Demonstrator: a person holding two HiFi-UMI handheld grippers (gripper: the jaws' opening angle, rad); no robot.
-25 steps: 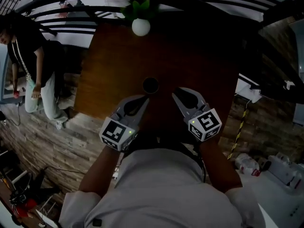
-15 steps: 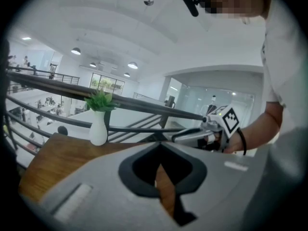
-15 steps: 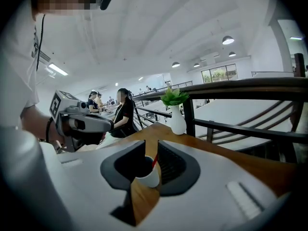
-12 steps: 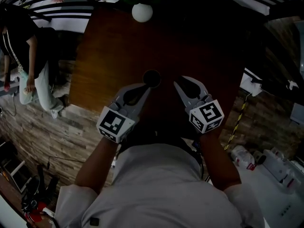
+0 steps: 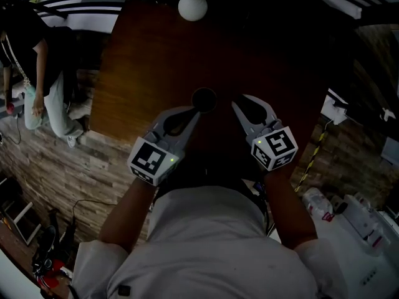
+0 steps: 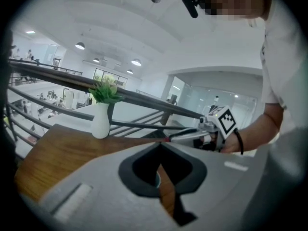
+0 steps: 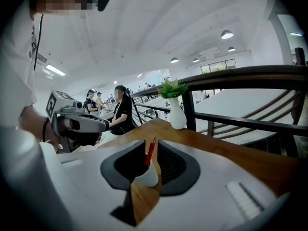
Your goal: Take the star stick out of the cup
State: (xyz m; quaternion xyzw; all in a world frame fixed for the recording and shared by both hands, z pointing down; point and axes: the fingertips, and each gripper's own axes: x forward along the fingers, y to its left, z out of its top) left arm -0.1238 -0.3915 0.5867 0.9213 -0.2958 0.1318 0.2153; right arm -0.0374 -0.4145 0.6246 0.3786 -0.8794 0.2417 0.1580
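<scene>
Cup [image 5: 204, 99] stands on the worktop [image 5: 149, 61], toward its near edge, with the red stick [image 7: 150, 153] leaning in it; left gripper [image 5: 191, 112] is just near-left of the cup, fingers closed tip to tip on nothing; right gripper [image 5: 242, 103] is just right of the cup, fingers parted by a narrow slit, empty, the stick showing through it; vase [image 5: 192, 7] stands at the far edge.
</scene>
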